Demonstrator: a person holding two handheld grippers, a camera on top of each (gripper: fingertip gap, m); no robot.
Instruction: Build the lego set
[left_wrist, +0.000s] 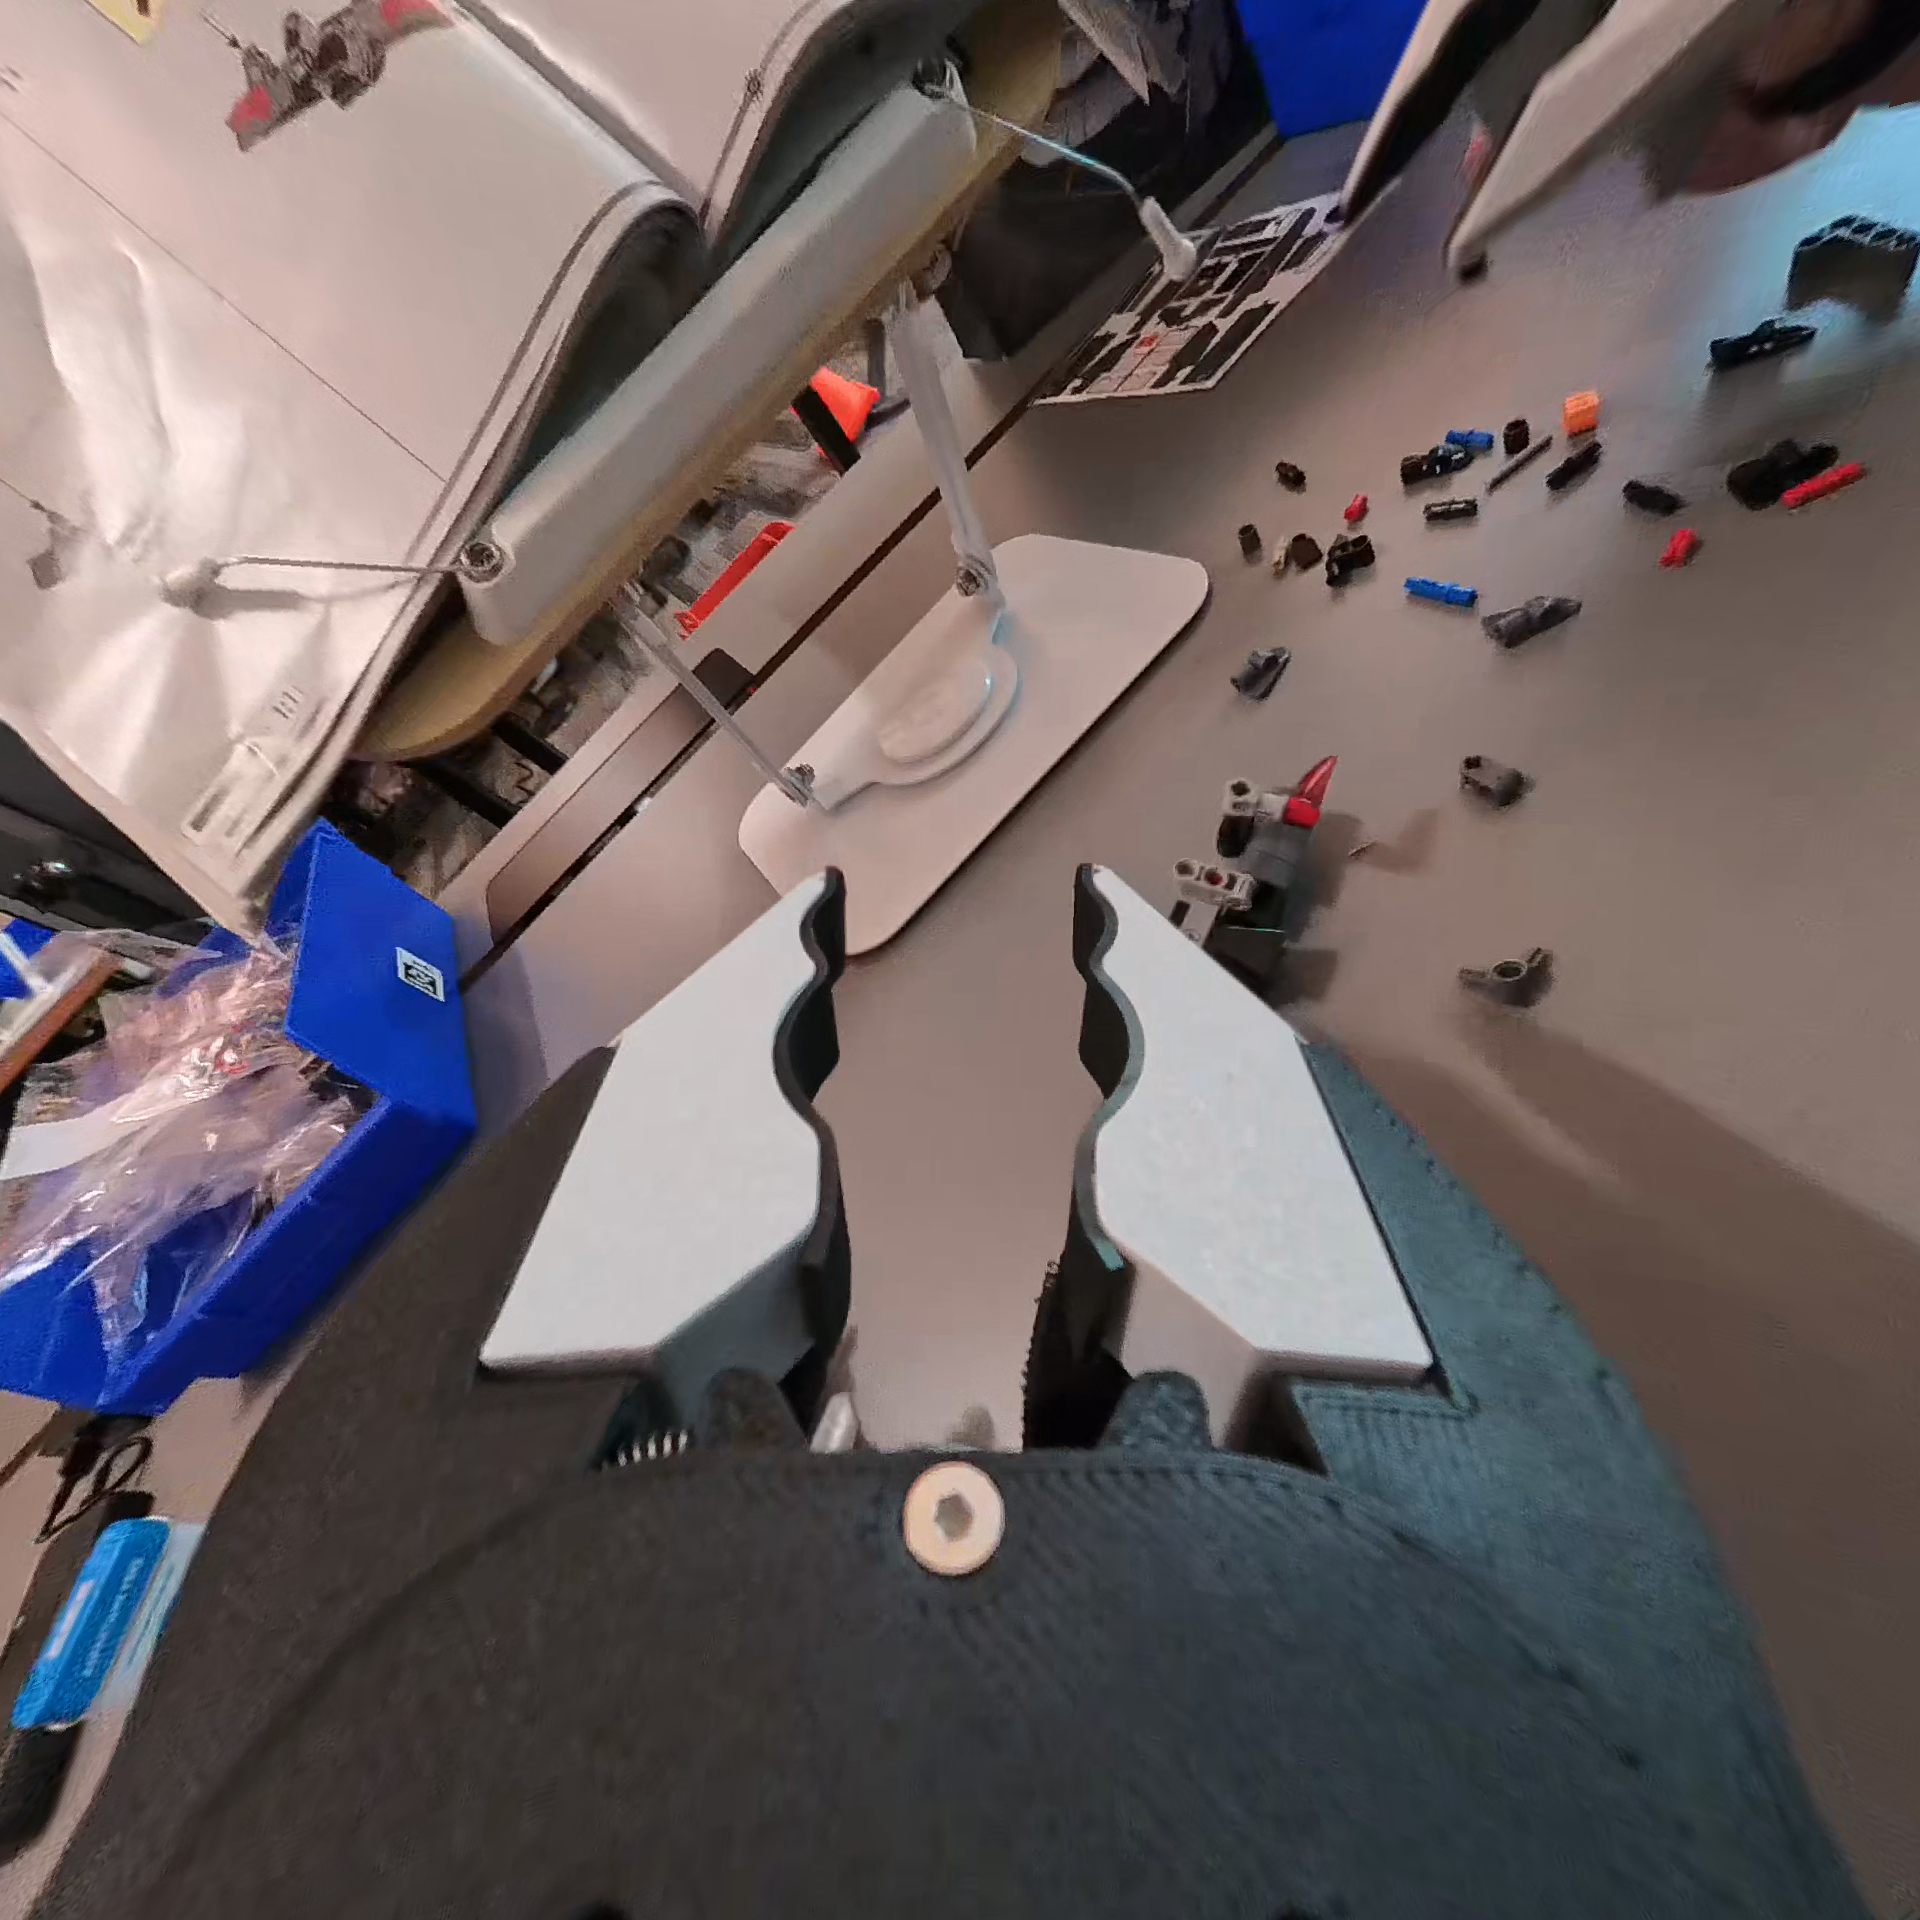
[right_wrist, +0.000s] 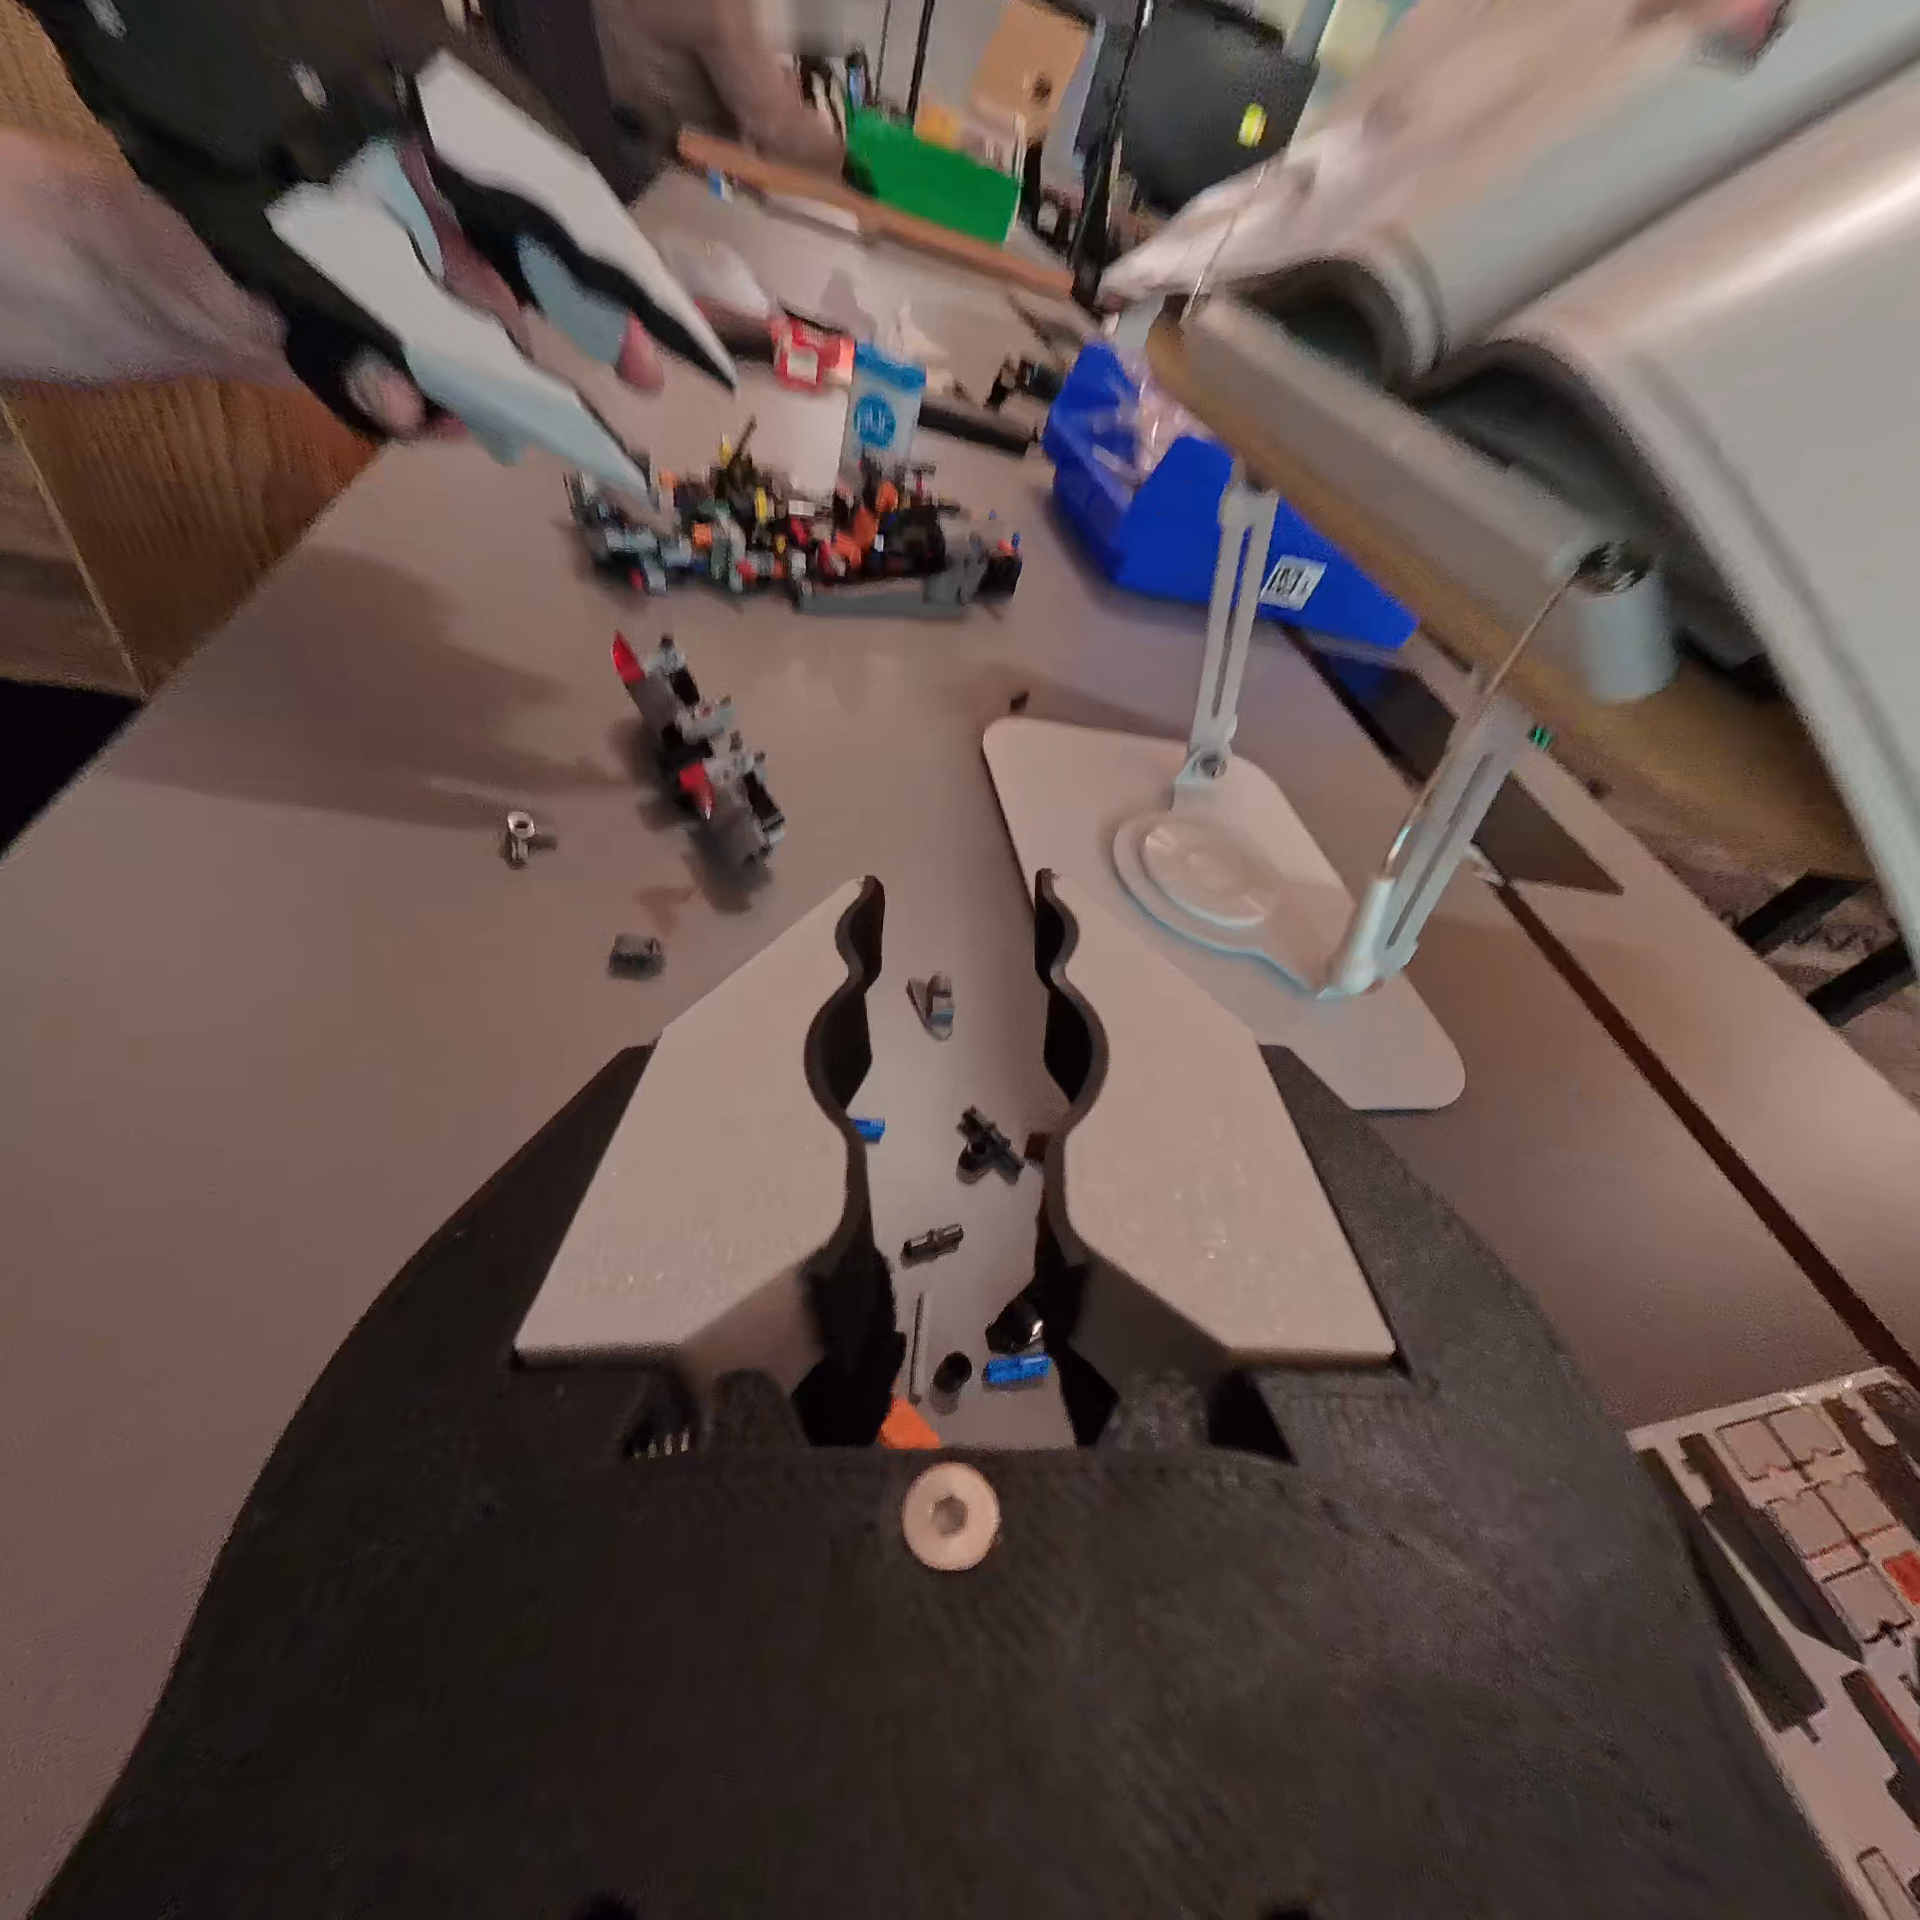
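Both tools are held above the desk with nothing in them. The left tool (left_wrist: 956, 904) gapes wide beside the half-built lego model (left_wrist: 1262, 862) at mid-desk. The right tool (right_wrist: 958, 909), parted, hovers over loose lego pieces (right_wrist: 971, 1195), probably choosing one, while the instruction book (left_wrist: 312, 312) stands propped along the far edge for reading.

A white metal book stand (left_wrist: 997, 665) sits on the grey counter (left_wrist: 1558, 935), a blue bin (left_wrist: 364, 1049) full of clear plastic bags (left_wrist: 177, 1091) just beside it, and a green bin (right_wrist: 925, 177) stands farther back.
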